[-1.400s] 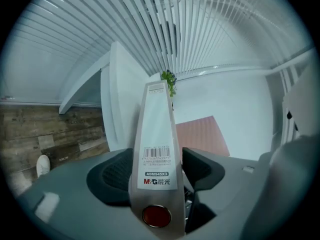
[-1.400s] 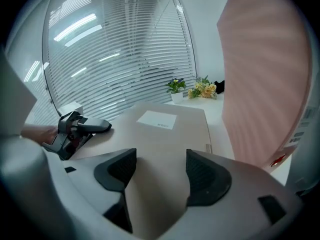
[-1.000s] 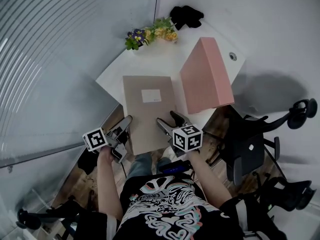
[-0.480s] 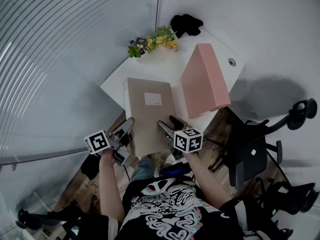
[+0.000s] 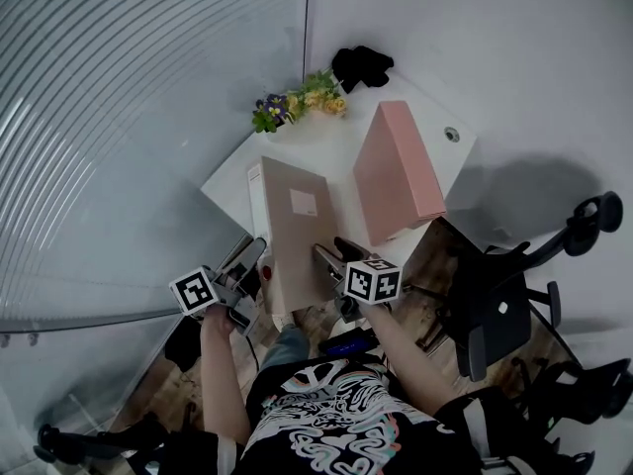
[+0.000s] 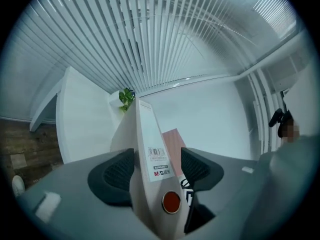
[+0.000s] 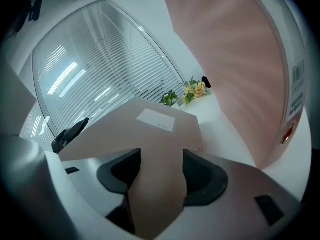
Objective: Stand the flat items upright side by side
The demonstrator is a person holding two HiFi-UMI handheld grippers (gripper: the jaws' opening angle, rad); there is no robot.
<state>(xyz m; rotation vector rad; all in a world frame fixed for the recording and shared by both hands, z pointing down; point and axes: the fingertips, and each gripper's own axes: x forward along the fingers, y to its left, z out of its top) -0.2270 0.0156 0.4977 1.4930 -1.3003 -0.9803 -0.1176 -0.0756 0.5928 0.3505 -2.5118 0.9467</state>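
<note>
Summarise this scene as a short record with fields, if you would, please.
Held item: flat beige rectangular box file, tilted up on the white table
Left gripper: shut on its labelled spine
Right gripper: jaws have just been closing; pads on the file
Standing: tall pink box file, apart, to the right
Far corner: bunch of flowers

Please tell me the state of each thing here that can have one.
beige file box, tilted, spine side lifted off the table
pink file box, standing upright on the table
left gripper, shut on the beige file box's spine
right gripper, jaws just been closing, pads pressing the beige file box's near end
</note>
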